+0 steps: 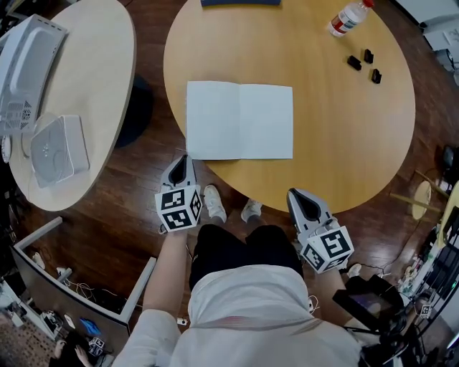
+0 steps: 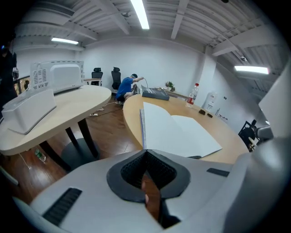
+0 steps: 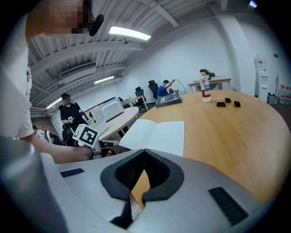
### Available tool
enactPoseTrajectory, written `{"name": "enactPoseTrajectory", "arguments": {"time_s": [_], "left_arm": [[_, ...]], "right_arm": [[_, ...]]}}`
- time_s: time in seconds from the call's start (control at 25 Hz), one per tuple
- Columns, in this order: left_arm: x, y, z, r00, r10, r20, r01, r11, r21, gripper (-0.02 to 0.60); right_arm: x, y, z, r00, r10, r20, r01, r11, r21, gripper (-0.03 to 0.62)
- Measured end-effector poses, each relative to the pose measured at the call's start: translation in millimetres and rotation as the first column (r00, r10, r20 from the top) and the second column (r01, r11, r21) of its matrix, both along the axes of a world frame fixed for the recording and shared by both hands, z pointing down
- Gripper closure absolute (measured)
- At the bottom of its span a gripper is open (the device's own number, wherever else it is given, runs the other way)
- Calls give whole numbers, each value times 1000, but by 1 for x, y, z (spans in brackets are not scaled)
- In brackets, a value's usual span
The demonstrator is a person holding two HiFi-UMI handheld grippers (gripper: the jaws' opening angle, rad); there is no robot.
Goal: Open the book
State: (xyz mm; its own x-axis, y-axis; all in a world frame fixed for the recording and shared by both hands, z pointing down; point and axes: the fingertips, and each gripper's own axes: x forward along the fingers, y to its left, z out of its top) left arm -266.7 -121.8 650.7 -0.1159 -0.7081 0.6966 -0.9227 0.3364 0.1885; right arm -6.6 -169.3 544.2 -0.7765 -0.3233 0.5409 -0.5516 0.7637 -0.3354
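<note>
The book (image 1: 239,120) lies open and flat, blank pages up, near the front edge of the round desk (image 1: 344,136). A bottle (image 1: 349,18) lies on its side toward the far edge; what is in it cannot be told. The left gripper (image 1: 182,163) is at the desk's edge, just beside the book's near left corner, jaws closed together on nothing. The right gripper (image 1: 300,198), off the edge and apart from the book, also has its jaws closed and empty.

No legible text anywhere.
</note>
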Motion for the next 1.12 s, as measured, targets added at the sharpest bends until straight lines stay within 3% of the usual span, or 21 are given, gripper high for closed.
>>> {"name": "enactPoseTrajectory", "arguments": {"time_s": [0.44, 0.72, 0.92, 1.12], "left_arm": [[1, 6, 20, 998, -7, -63, 5, 1000, -26, 569], [1, 10, 18, 996, -10, -93, 11, 1000, 14, 551], [-4, 23, -4, 997, -34, -75, 38, 998, 40, 551], [-5, 32, -59, 1000, -16, -5, 17, 993, 119, 551]], "right_arm": [[-4, 7, -2, 1000, 1, -22, -1, 1000, 1, 600], [-1, 14, -2, 1000, 10, -23, -10, 1000, 4, 600], [4, 14, -12, 1000, 18, 0, -18, 1000, 22, 600], [3, 8, -30, 999, 27, 33, -29, 998, 59, 600]]}}
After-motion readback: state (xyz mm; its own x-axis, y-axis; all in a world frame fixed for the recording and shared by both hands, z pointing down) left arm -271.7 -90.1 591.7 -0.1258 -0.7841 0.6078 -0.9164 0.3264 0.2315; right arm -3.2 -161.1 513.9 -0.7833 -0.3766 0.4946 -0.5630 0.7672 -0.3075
